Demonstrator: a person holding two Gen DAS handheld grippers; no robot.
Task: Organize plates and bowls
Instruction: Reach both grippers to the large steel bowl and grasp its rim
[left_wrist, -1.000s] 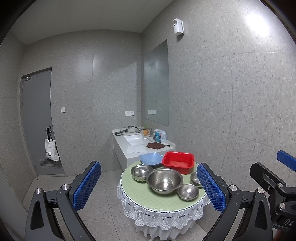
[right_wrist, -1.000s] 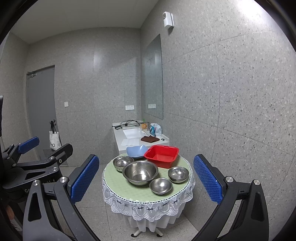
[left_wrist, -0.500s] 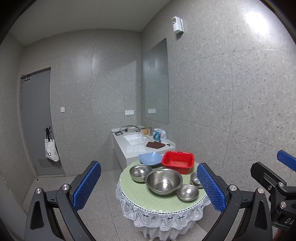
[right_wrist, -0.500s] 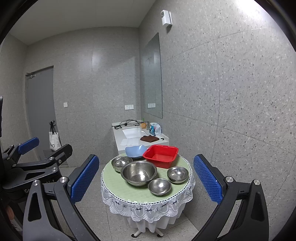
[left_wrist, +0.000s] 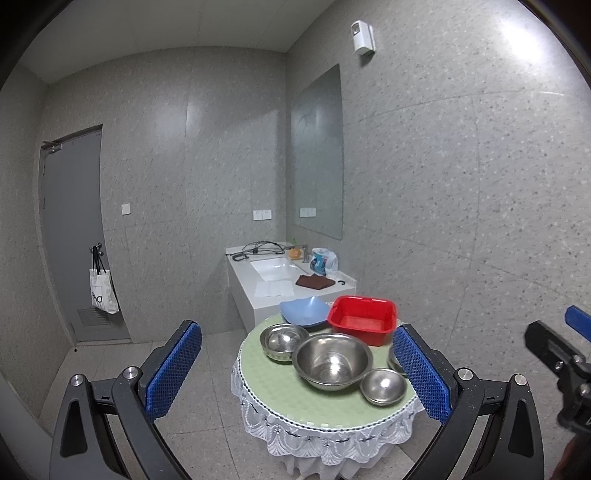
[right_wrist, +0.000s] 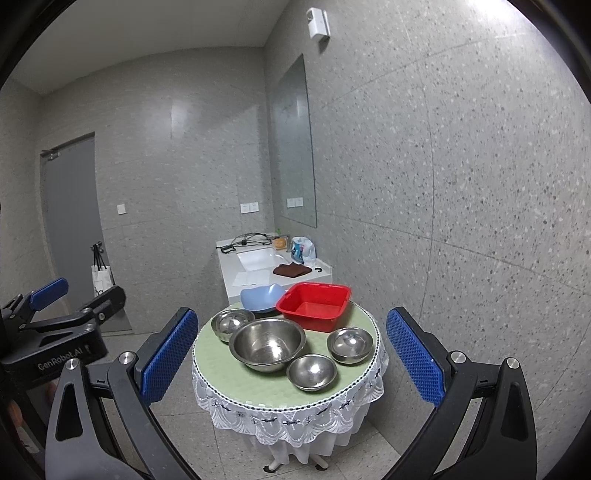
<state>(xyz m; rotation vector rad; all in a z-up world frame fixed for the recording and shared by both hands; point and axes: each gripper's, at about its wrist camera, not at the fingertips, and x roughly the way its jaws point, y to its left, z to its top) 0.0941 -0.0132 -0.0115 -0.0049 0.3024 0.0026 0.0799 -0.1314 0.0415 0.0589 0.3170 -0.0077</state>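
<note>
A small round table (left_wrist: 280, 391) (right_wrist: 221, 373) with a green cloth holds a large steel bowl (left_wrist: 331, 360) (right_wrist: 266, 343), a medium steel bowl (left_wrist: 282, 340) (right_wrist: 231, 323), two small steel bowls (right_wrist: 311, 371) (right_wrist: 349, 344), a blue plate (left_wrist: 303, 312) (right_wrist: 260, 295) and a red square basin (left_wrist: 362, 319) (right_wrist: 314, 304). My left gripper (left_wrist: 297, 373) and my right gripper (right_wrist: 290, 356) are both open and empty, well short of the table. One small bowl is partly hidden behind my left gripper's right finger (left_wrist: 421, 373).
A white sink counter (left_wrist: 277, 273) (right_wrist: 255, 264) stands behind the table against the speckled wall, with cables, a brown cloth and a packet on it. A grey door (left_wrist: 70, 236) with a hanging tote bag is at the left. Tiled floor surrounds the table.
Both views have drawn slightly closer to the table, which looks a little larger and sits a little lower left. Both grippers stay open.
</note>
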